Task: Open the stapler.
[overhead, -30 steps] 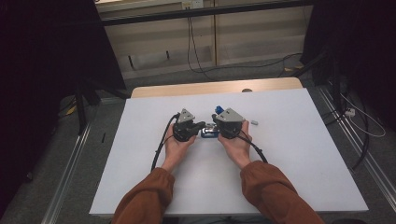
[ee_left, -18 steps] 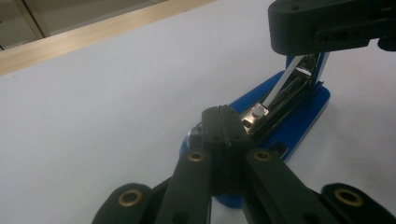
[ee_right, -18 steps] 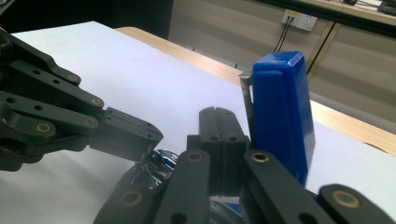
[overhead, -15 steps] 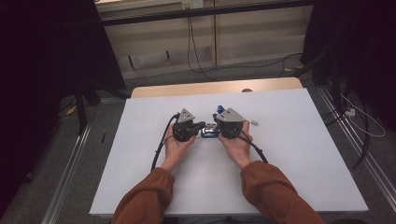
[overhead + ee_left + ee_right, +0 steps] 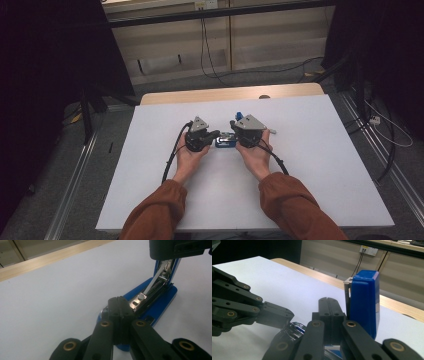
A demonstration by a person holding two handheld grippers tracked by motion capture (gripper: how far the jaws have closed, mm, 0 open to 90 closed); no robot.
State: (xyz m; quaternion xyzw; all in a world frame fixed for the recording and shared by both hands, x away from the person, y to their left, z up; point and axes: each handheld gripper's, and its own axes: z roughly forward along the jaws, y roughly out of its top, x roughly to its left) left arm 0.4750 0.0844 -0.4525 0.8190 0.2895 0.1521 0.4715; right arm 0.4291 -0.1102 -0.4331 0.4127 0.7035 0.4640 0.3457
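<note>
Change since the earlier frames: none, both hands and the blue stapler [image 5: 224,141] stay where they were, mid-table [image 5: 320,150] between the two grippers. Left gripper [image 5: 119,307]: jaws together, tips resting on the front of the stapler's base beside its bare metal magazine, apparently to pin it down; right gripper [image 5: 329,305]: jaws together, set just beside the blue top cover, which stands swung upright, likely propped open for loading. Unclear: whether staples are loaded, and whether the right jaws touch the cover, since each gripper hides part of the stapler.
</note>
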